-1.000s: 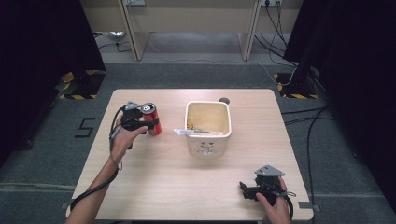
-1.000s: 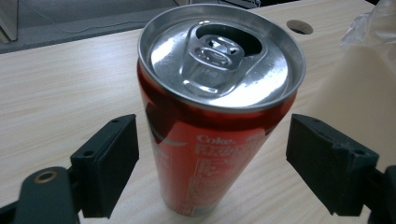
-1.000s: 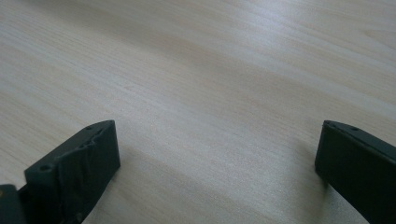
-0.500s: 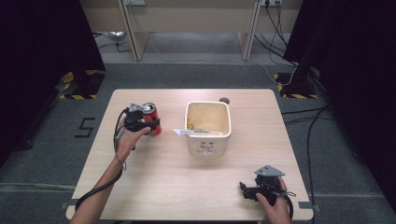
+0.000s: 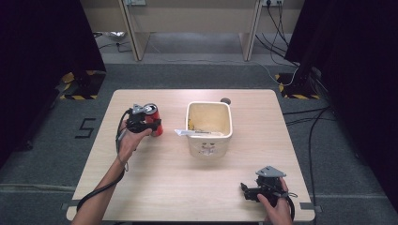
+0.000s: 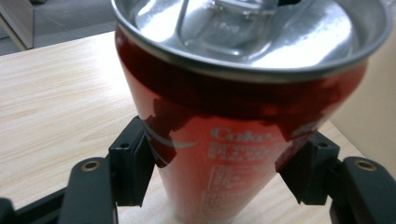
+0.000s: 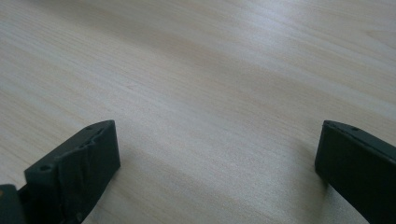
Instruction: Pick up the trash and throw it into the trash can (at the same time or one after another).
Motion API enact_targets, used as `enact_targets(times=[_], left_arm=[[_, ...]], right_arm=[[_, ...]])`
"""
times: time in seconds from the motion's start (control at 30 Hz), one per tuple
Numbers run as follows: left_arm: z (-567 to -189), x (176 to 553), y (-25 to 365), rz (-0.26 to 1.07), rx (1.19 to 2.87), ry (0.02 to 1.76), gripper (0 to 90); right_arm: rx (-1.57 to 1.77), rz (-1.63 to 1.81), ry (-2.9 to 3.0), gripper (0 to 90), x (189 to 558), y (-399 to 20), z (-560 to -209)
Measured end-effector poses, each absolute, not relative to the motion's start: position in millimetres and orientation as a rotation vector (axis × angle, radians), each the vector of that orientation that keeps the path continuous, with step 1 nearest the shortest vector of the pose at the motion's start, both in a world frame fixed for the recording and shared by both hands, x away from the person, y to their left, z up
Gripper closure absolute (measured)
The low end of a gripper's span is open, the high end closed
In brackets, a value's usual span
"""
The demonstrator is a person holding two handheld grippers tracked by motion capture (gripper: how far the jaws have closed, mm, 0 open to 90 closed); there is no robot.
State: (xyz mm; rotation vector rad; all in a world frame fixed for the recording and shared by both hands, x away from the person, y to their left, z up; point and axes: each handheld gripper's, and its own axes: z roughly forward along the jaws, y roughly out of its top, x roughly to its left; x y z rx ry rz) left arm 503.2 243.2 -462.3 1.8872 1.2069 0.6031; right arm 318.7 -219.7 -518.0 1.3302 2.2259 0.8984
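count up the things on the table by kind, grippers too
red cola can: 1
cream plastic tub: 1
white packet lying across the tub's rim: 1
small dark round thing behind the tub: 1
grippers: 2, left gripper, right gripper
total: 6

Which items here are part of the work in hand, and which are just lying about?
In the job:
- red can, upright on the table, between the left tongs, which have just been closing with both pads against it

Lying about:
- cream tub with scraps inside
- right tongs, open, idle at the near edge
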Motion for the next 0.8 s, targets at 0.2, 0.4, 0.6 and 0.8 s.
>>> enact_targets(times=[0.2, 0.4, 0.6, 0.8], left_arm=[[-449.5, 498.5, 240.3, 0.596, 1.901, 1.173, 34.8], [-429.9, 492.0, 241.4, 0.56, 1.898, 1.135, 35.0], [-406.9, 482.2, 238.1, 0.527, 1.915, 1.072, 35.0], [-387.0, 474.7, 231.6, 0.518, 1.934, 1.015, 35.0]], right_arm=[[1.33, 0.898, 2.226, 0.2, 318.7, -219.7, -518.0], [1.33, 0.899, 2.226, 0.3, 318.7, -219.7, -518.0], [1.33, 0.898, 2.226, 0.2, 318.7, -219.7, -518.0], [1.33, 0.898, 2.226, 0.3, 318.7, -219.7, -518.0]])
